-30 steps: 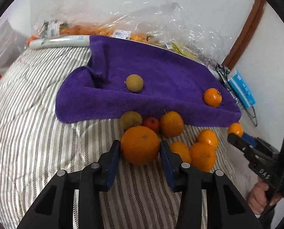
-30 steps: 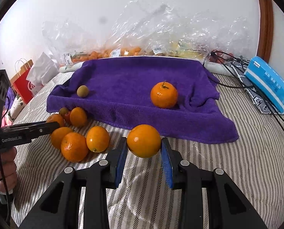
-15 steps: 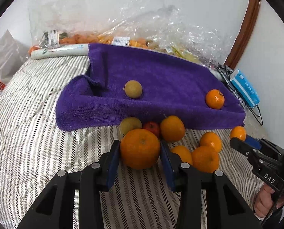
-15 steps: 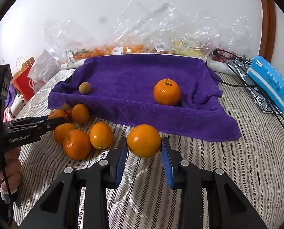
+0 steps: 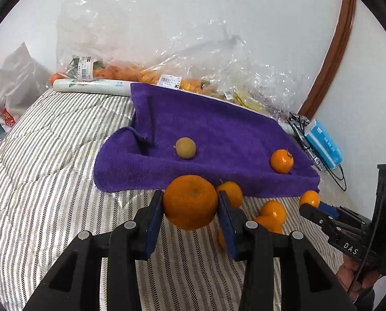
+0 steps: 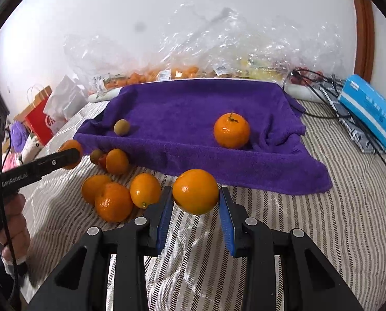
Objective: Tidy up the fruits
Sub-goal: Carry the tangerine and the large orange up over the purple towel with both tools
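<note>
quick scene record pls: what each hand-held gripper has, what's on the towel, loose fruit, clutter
left hand-held gripper: shut on large orange
right hand-held gripper: shut on smooth orange
purple towel: stemmed orange, small tan fruit
loose fruit: cluster of oranges on striped bedding before the towel
clutter: plastic bags, blue box

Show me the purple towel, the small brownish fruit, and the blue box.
Towel (image 6: pixel 193 108): right wrist view, bare middle.
Brownish fruit (image 5: pixel 185 148): left wrist view, its centre.
Blue box (image 6: pixel 369 108): right wrist view, top face.
</note>
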`<action>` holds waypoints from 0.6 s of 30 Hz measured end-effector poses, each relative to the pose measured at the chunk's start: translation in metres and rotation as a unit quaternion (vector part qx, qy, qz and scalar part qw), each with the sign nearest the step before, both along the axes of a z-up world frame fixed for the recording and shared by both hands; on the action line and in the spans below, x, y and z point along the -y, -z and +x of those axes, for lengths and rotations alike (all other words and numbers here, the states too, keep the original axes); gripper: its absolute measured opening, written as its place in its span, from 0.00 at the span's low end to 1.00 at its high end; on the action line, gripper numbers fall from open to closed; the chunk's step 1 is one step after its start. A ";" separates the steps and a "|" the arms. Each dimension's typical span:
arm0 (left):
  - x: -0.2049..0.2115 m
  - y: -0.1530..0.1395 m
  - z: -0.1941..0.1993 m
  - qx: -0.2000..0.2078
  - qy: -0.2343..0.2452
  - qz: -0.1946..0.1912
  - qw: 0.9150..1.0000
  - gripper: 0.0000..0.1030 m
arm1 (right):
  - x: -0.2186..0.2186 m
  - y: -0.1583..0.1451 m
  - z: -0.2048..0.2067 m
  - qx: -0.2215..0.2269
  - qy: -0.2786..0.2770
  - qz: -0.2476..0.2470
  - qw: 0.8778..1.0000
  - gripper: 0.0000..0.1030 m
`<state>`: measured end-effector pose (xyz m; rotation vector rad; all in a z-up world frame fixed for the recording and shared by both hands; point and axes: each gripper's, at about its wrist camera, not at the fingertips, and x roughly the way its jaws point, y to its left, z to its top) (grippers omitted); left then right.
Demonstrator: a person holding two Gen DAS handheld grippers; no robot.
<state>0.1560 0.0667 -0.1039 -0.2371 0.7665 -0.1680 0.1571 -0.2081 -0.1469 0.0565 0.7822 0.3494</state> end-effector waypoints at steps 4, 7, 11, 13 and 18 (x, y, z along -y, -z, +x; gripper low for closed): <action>-0.006 -0.004 -0.005 0.012 -0.014 0.000 1.000 0.38 | 0.004 -0.008 -0.001 -0.005 0.011 0.007 1.000 0.34; -0.009 -0.007 -0.010 0.022 -0.023 0.009 0.999 0.38 | 0.003 -0.020 -0.004 0.005 0.015 -0.004 1.000 0.34; -0.015 -0.013 -0.011 0.023 -0.029 0.004 0.999 0.38 | 0.001 -0.042 -0.008 0.028 0.019 -0.015 0.999 0.34; -0.018 -0.016 -0.013 0.023 -0.037 0.003 0.999 0.38 | 0.000 -0.054 -0.009 0.040 0.024 -0.021 0.999 0.34; -0.029 -0.031 -0.017 0.027 -0.047 0.002 0.999 0.38 | 0.000 -0.078 -0.007 0.062 0.034 -0.029 0.997 0.34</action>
